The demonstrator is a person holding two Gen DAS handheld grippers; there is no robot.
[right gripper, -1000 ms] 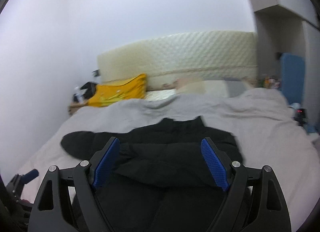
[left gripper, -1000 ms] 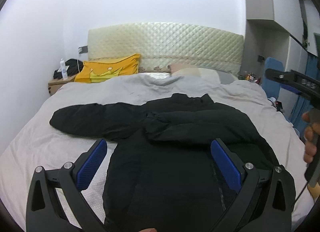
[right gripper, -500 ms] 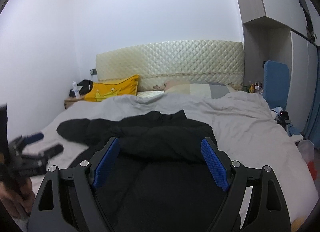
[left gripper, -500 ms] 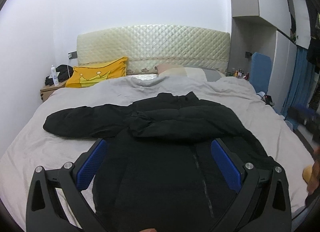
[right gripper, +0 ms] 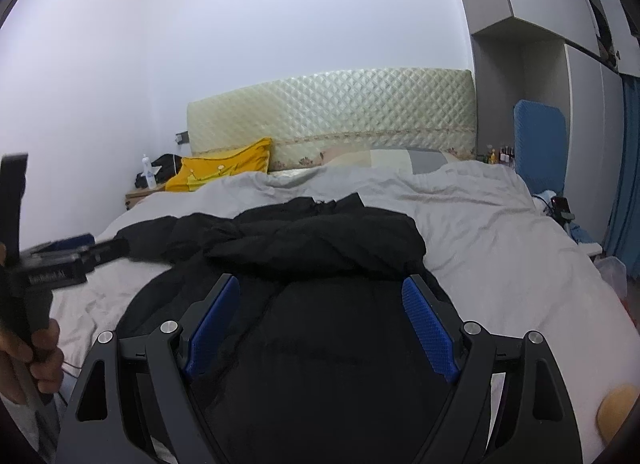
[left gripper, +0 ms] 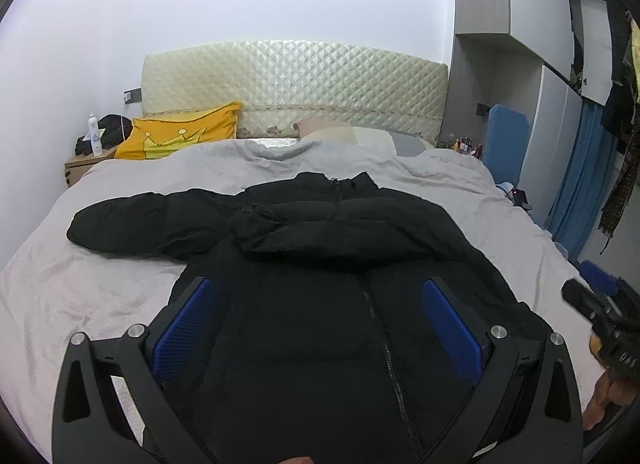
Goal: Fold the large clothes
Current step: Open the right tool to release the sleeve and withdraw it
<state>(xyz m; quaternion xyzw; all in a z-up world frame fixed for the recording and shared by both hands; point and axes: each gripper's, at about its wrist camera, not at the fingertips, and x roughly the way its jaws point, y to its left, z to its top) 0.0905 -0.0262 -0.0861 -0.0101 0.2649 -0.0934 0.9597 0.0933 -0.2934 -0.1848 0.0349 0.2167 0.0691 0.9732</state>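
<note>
A large black padded jacket (left gripper: 340,264) lies front up on the grey bed sheet (left gripper: 80,284), zip down the middle, collar toward the headboard. Its right sleeve is folded across the chest; its left sleeve (left gripper: 132,224) stretches out to the left. It also shows in the right wrist view (right gripper: 320,264). My left gripper (left gripper: 320,324) is open and empty above the jacket's lower body. My right gripper (right gripper: 320,316) is open and empty above the jacket's lower right part. Each gripper shows at the edge of the other's view.
A yellow pillow (left gripper: 180,136) and a pale pillow (left gripper: 340,132) lie by the quilted headboard (left gripper: 296,84). A bedside table (left gripper: 80,168) with a bottle stands at the left. A blue chair (left gripper: 504,144), wardrobe and blue curtain (left gripper: 580,192) are at the right.
Both grippers have pulled back toward the foot of the bed and risen slightly, staying open. The right gripper has shifted to the right side. The jacket has not moved.
</note>
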